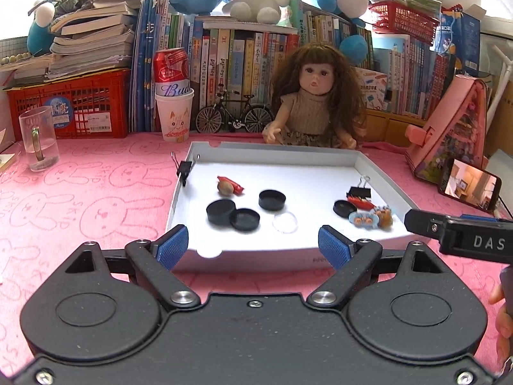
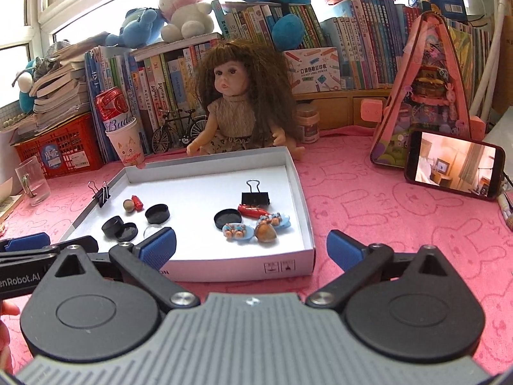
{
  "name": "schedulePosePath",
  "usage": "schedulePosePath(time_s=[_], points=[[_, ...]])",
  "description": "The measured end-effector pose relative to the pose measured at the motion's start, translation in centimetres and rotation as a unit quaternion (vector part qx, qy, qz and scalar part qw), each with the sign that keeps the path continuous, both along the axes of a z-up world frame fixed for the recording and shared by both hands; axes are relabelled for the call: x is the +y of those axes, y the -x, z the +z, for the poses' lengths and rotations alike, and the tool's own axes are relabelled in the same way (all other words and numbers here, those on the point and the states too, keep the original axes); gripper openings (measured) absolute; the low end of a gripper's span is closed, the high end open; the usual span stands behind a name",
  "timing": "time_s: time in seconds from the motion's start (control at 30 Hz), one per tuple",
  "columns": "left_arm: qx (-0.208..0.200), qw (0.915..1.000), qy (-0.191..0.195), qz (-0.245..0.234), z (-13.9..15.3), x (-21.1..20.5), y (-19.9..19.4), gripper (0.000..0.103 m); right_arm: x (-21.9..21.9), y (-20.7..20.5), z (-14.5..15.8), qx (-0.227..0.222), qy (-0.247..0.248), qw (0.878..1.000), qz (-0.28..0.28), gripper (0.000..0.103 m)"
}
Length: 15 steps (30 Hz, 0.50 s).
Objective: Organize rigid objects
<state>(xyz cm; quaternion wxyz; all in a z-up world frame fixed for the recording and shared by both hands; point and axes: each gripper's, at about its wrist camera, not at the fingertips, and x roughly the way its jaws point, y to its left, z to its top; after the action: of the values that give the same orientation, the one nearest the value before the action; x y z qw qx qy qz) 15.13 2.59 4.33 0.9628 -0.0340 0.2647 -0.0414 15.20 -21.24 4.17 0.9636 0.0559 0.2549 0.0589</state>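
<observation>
Both tongs, the left tongs (image 1: 253,243) and right tongs (image 2: 251,247), are wide and hold nothing, while the black caps (image 1: 272,199), binder clip (image 2: 255,197) and little toys (image 2: 237,231) already lie in the white box (image 2: 301,192) mid-table, looking nearly sorted

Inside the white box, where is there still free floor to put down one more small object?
The white box has bare floor along its far wall, in front of the doll, and in the middle between the lone black cap and the binder clip. The right cluster around the blue figurines is crowded.
</observation>
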Motion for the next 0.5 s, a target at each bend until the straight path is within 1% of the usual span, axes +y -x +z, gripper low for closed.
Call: schedulePosePath(time_s=[0.17, 0.33, 0.5], points=[[0.003, 1.0, -0.009, -0.002, -0.6, -0.3, 1.1, 0.087, 0.2, 0.7, -0.8, 0.007, 0.016, 1.0, 0.002, 0.103], [0.01, 0.9998, -0.016, 0.0, -1.3, -0.3, 1.6, 0.087, 0.5, 0.9, -1.9, 0.024, 0.028, 0.999, 0.004, 0.103], [0.019, 0.9991, -0.038, 0.01, -2.2, -0.5, 1.5, 0.087, 1.1, 0.6, -2.9, 0.042, 0.052, 0.998, 0.001, 0.103]])
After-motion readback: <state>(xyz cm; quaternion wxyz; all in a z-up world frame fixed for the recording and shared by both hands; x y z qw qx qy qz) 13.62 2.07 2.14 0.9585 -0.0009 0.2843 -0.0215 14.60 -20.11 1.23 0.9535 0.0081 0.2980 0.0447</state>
